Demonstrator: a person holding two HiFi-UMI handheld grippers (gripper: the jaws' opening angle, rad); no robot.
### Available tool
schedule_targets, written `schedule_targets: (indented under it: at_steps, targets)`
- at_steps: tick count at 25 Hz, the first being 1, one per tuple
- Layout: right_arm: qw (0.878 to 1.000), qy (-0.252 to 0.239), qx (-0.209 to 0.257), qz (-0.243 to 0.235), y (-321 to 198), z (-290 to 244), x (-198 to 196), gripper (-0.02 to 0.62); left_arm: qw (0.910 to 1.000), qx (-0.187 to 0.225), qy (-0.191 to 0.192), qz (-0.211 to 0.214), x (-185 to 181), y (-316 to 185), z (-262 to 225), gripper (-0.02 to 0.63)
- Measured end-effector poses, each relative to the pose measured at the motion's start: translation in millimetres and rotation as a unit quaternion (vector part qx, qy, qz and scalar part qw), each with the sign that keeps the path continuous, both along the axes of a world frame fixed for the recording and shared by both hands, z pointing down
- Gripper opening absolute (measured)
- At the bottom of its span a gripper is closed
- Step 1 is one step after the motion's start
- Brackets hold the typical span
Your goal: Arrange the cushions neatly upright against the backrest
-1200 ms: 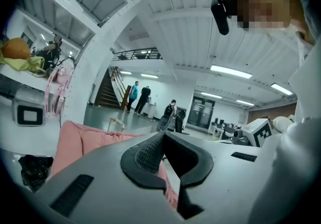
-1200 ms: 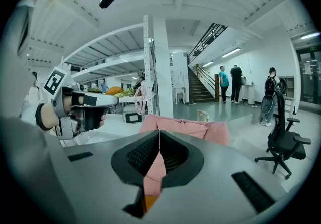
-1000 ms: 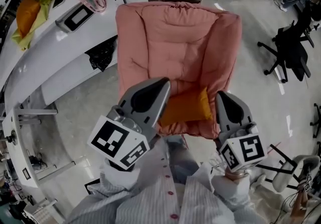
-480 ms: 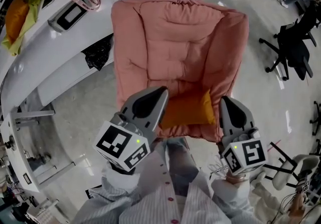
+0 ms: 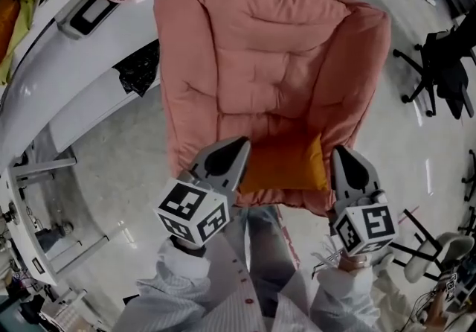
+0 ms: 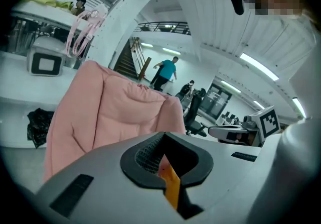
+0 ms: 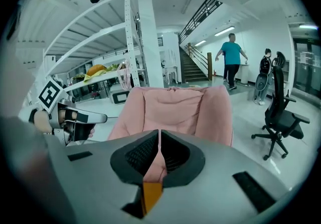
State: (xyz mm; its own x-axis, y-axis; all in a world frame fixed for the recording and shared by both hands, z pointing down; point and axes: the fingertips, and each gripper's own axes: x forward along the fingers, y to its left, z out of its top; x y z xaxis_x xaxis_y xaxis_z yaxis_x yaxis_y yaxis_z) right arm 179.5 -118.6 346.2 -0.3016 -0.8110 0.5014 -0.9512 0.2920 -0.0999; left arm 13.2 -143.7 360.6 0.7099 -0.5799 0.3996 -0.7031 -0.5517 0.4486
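**Both grippers at the seat front.** My left gripper [image 5: 239, 149] and right gripper [image 5: 343, 155] are both clenched on nothing and hang at the front edge of the seat. Between them the orange cushion [image 5: 286, 164] lies on the seat of the pink armchair [image 5: 186, 85], apart from the backrest [image 5: 279, 33]. I judge the cushion light, soft and yielding, so the pads will sink in and the cover may slide over the filling. The best hold is probably a deep pinch at each side edge, so that it lifts without folding.
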Motion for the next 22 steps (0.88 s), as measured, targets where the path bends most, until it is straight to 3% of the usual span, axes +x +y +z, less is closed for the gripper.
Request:
schedule_targets:
  at_steps: [13, 18, 22]
  targets:
    - [0.997, 0.011, -0.076, -0.019, -16, 101, 8, 0.017, 0.9934, -0.09, -0.015, -0.069, -22, -1, 138, 0.013]
    - [0.994, 0.018, -0.106, -0.018, -18, 141, 13, 0.018, 0.9882, -0.127, -0.021, -0.083, -27, 4, 184, 0.08]
    - [0.99, 0.021, -0.137, -0.018, -18, 173, 18, 0.067, 0.9815, -0.162, -0.015, -0.1, -30, 12, 226, 0.103]
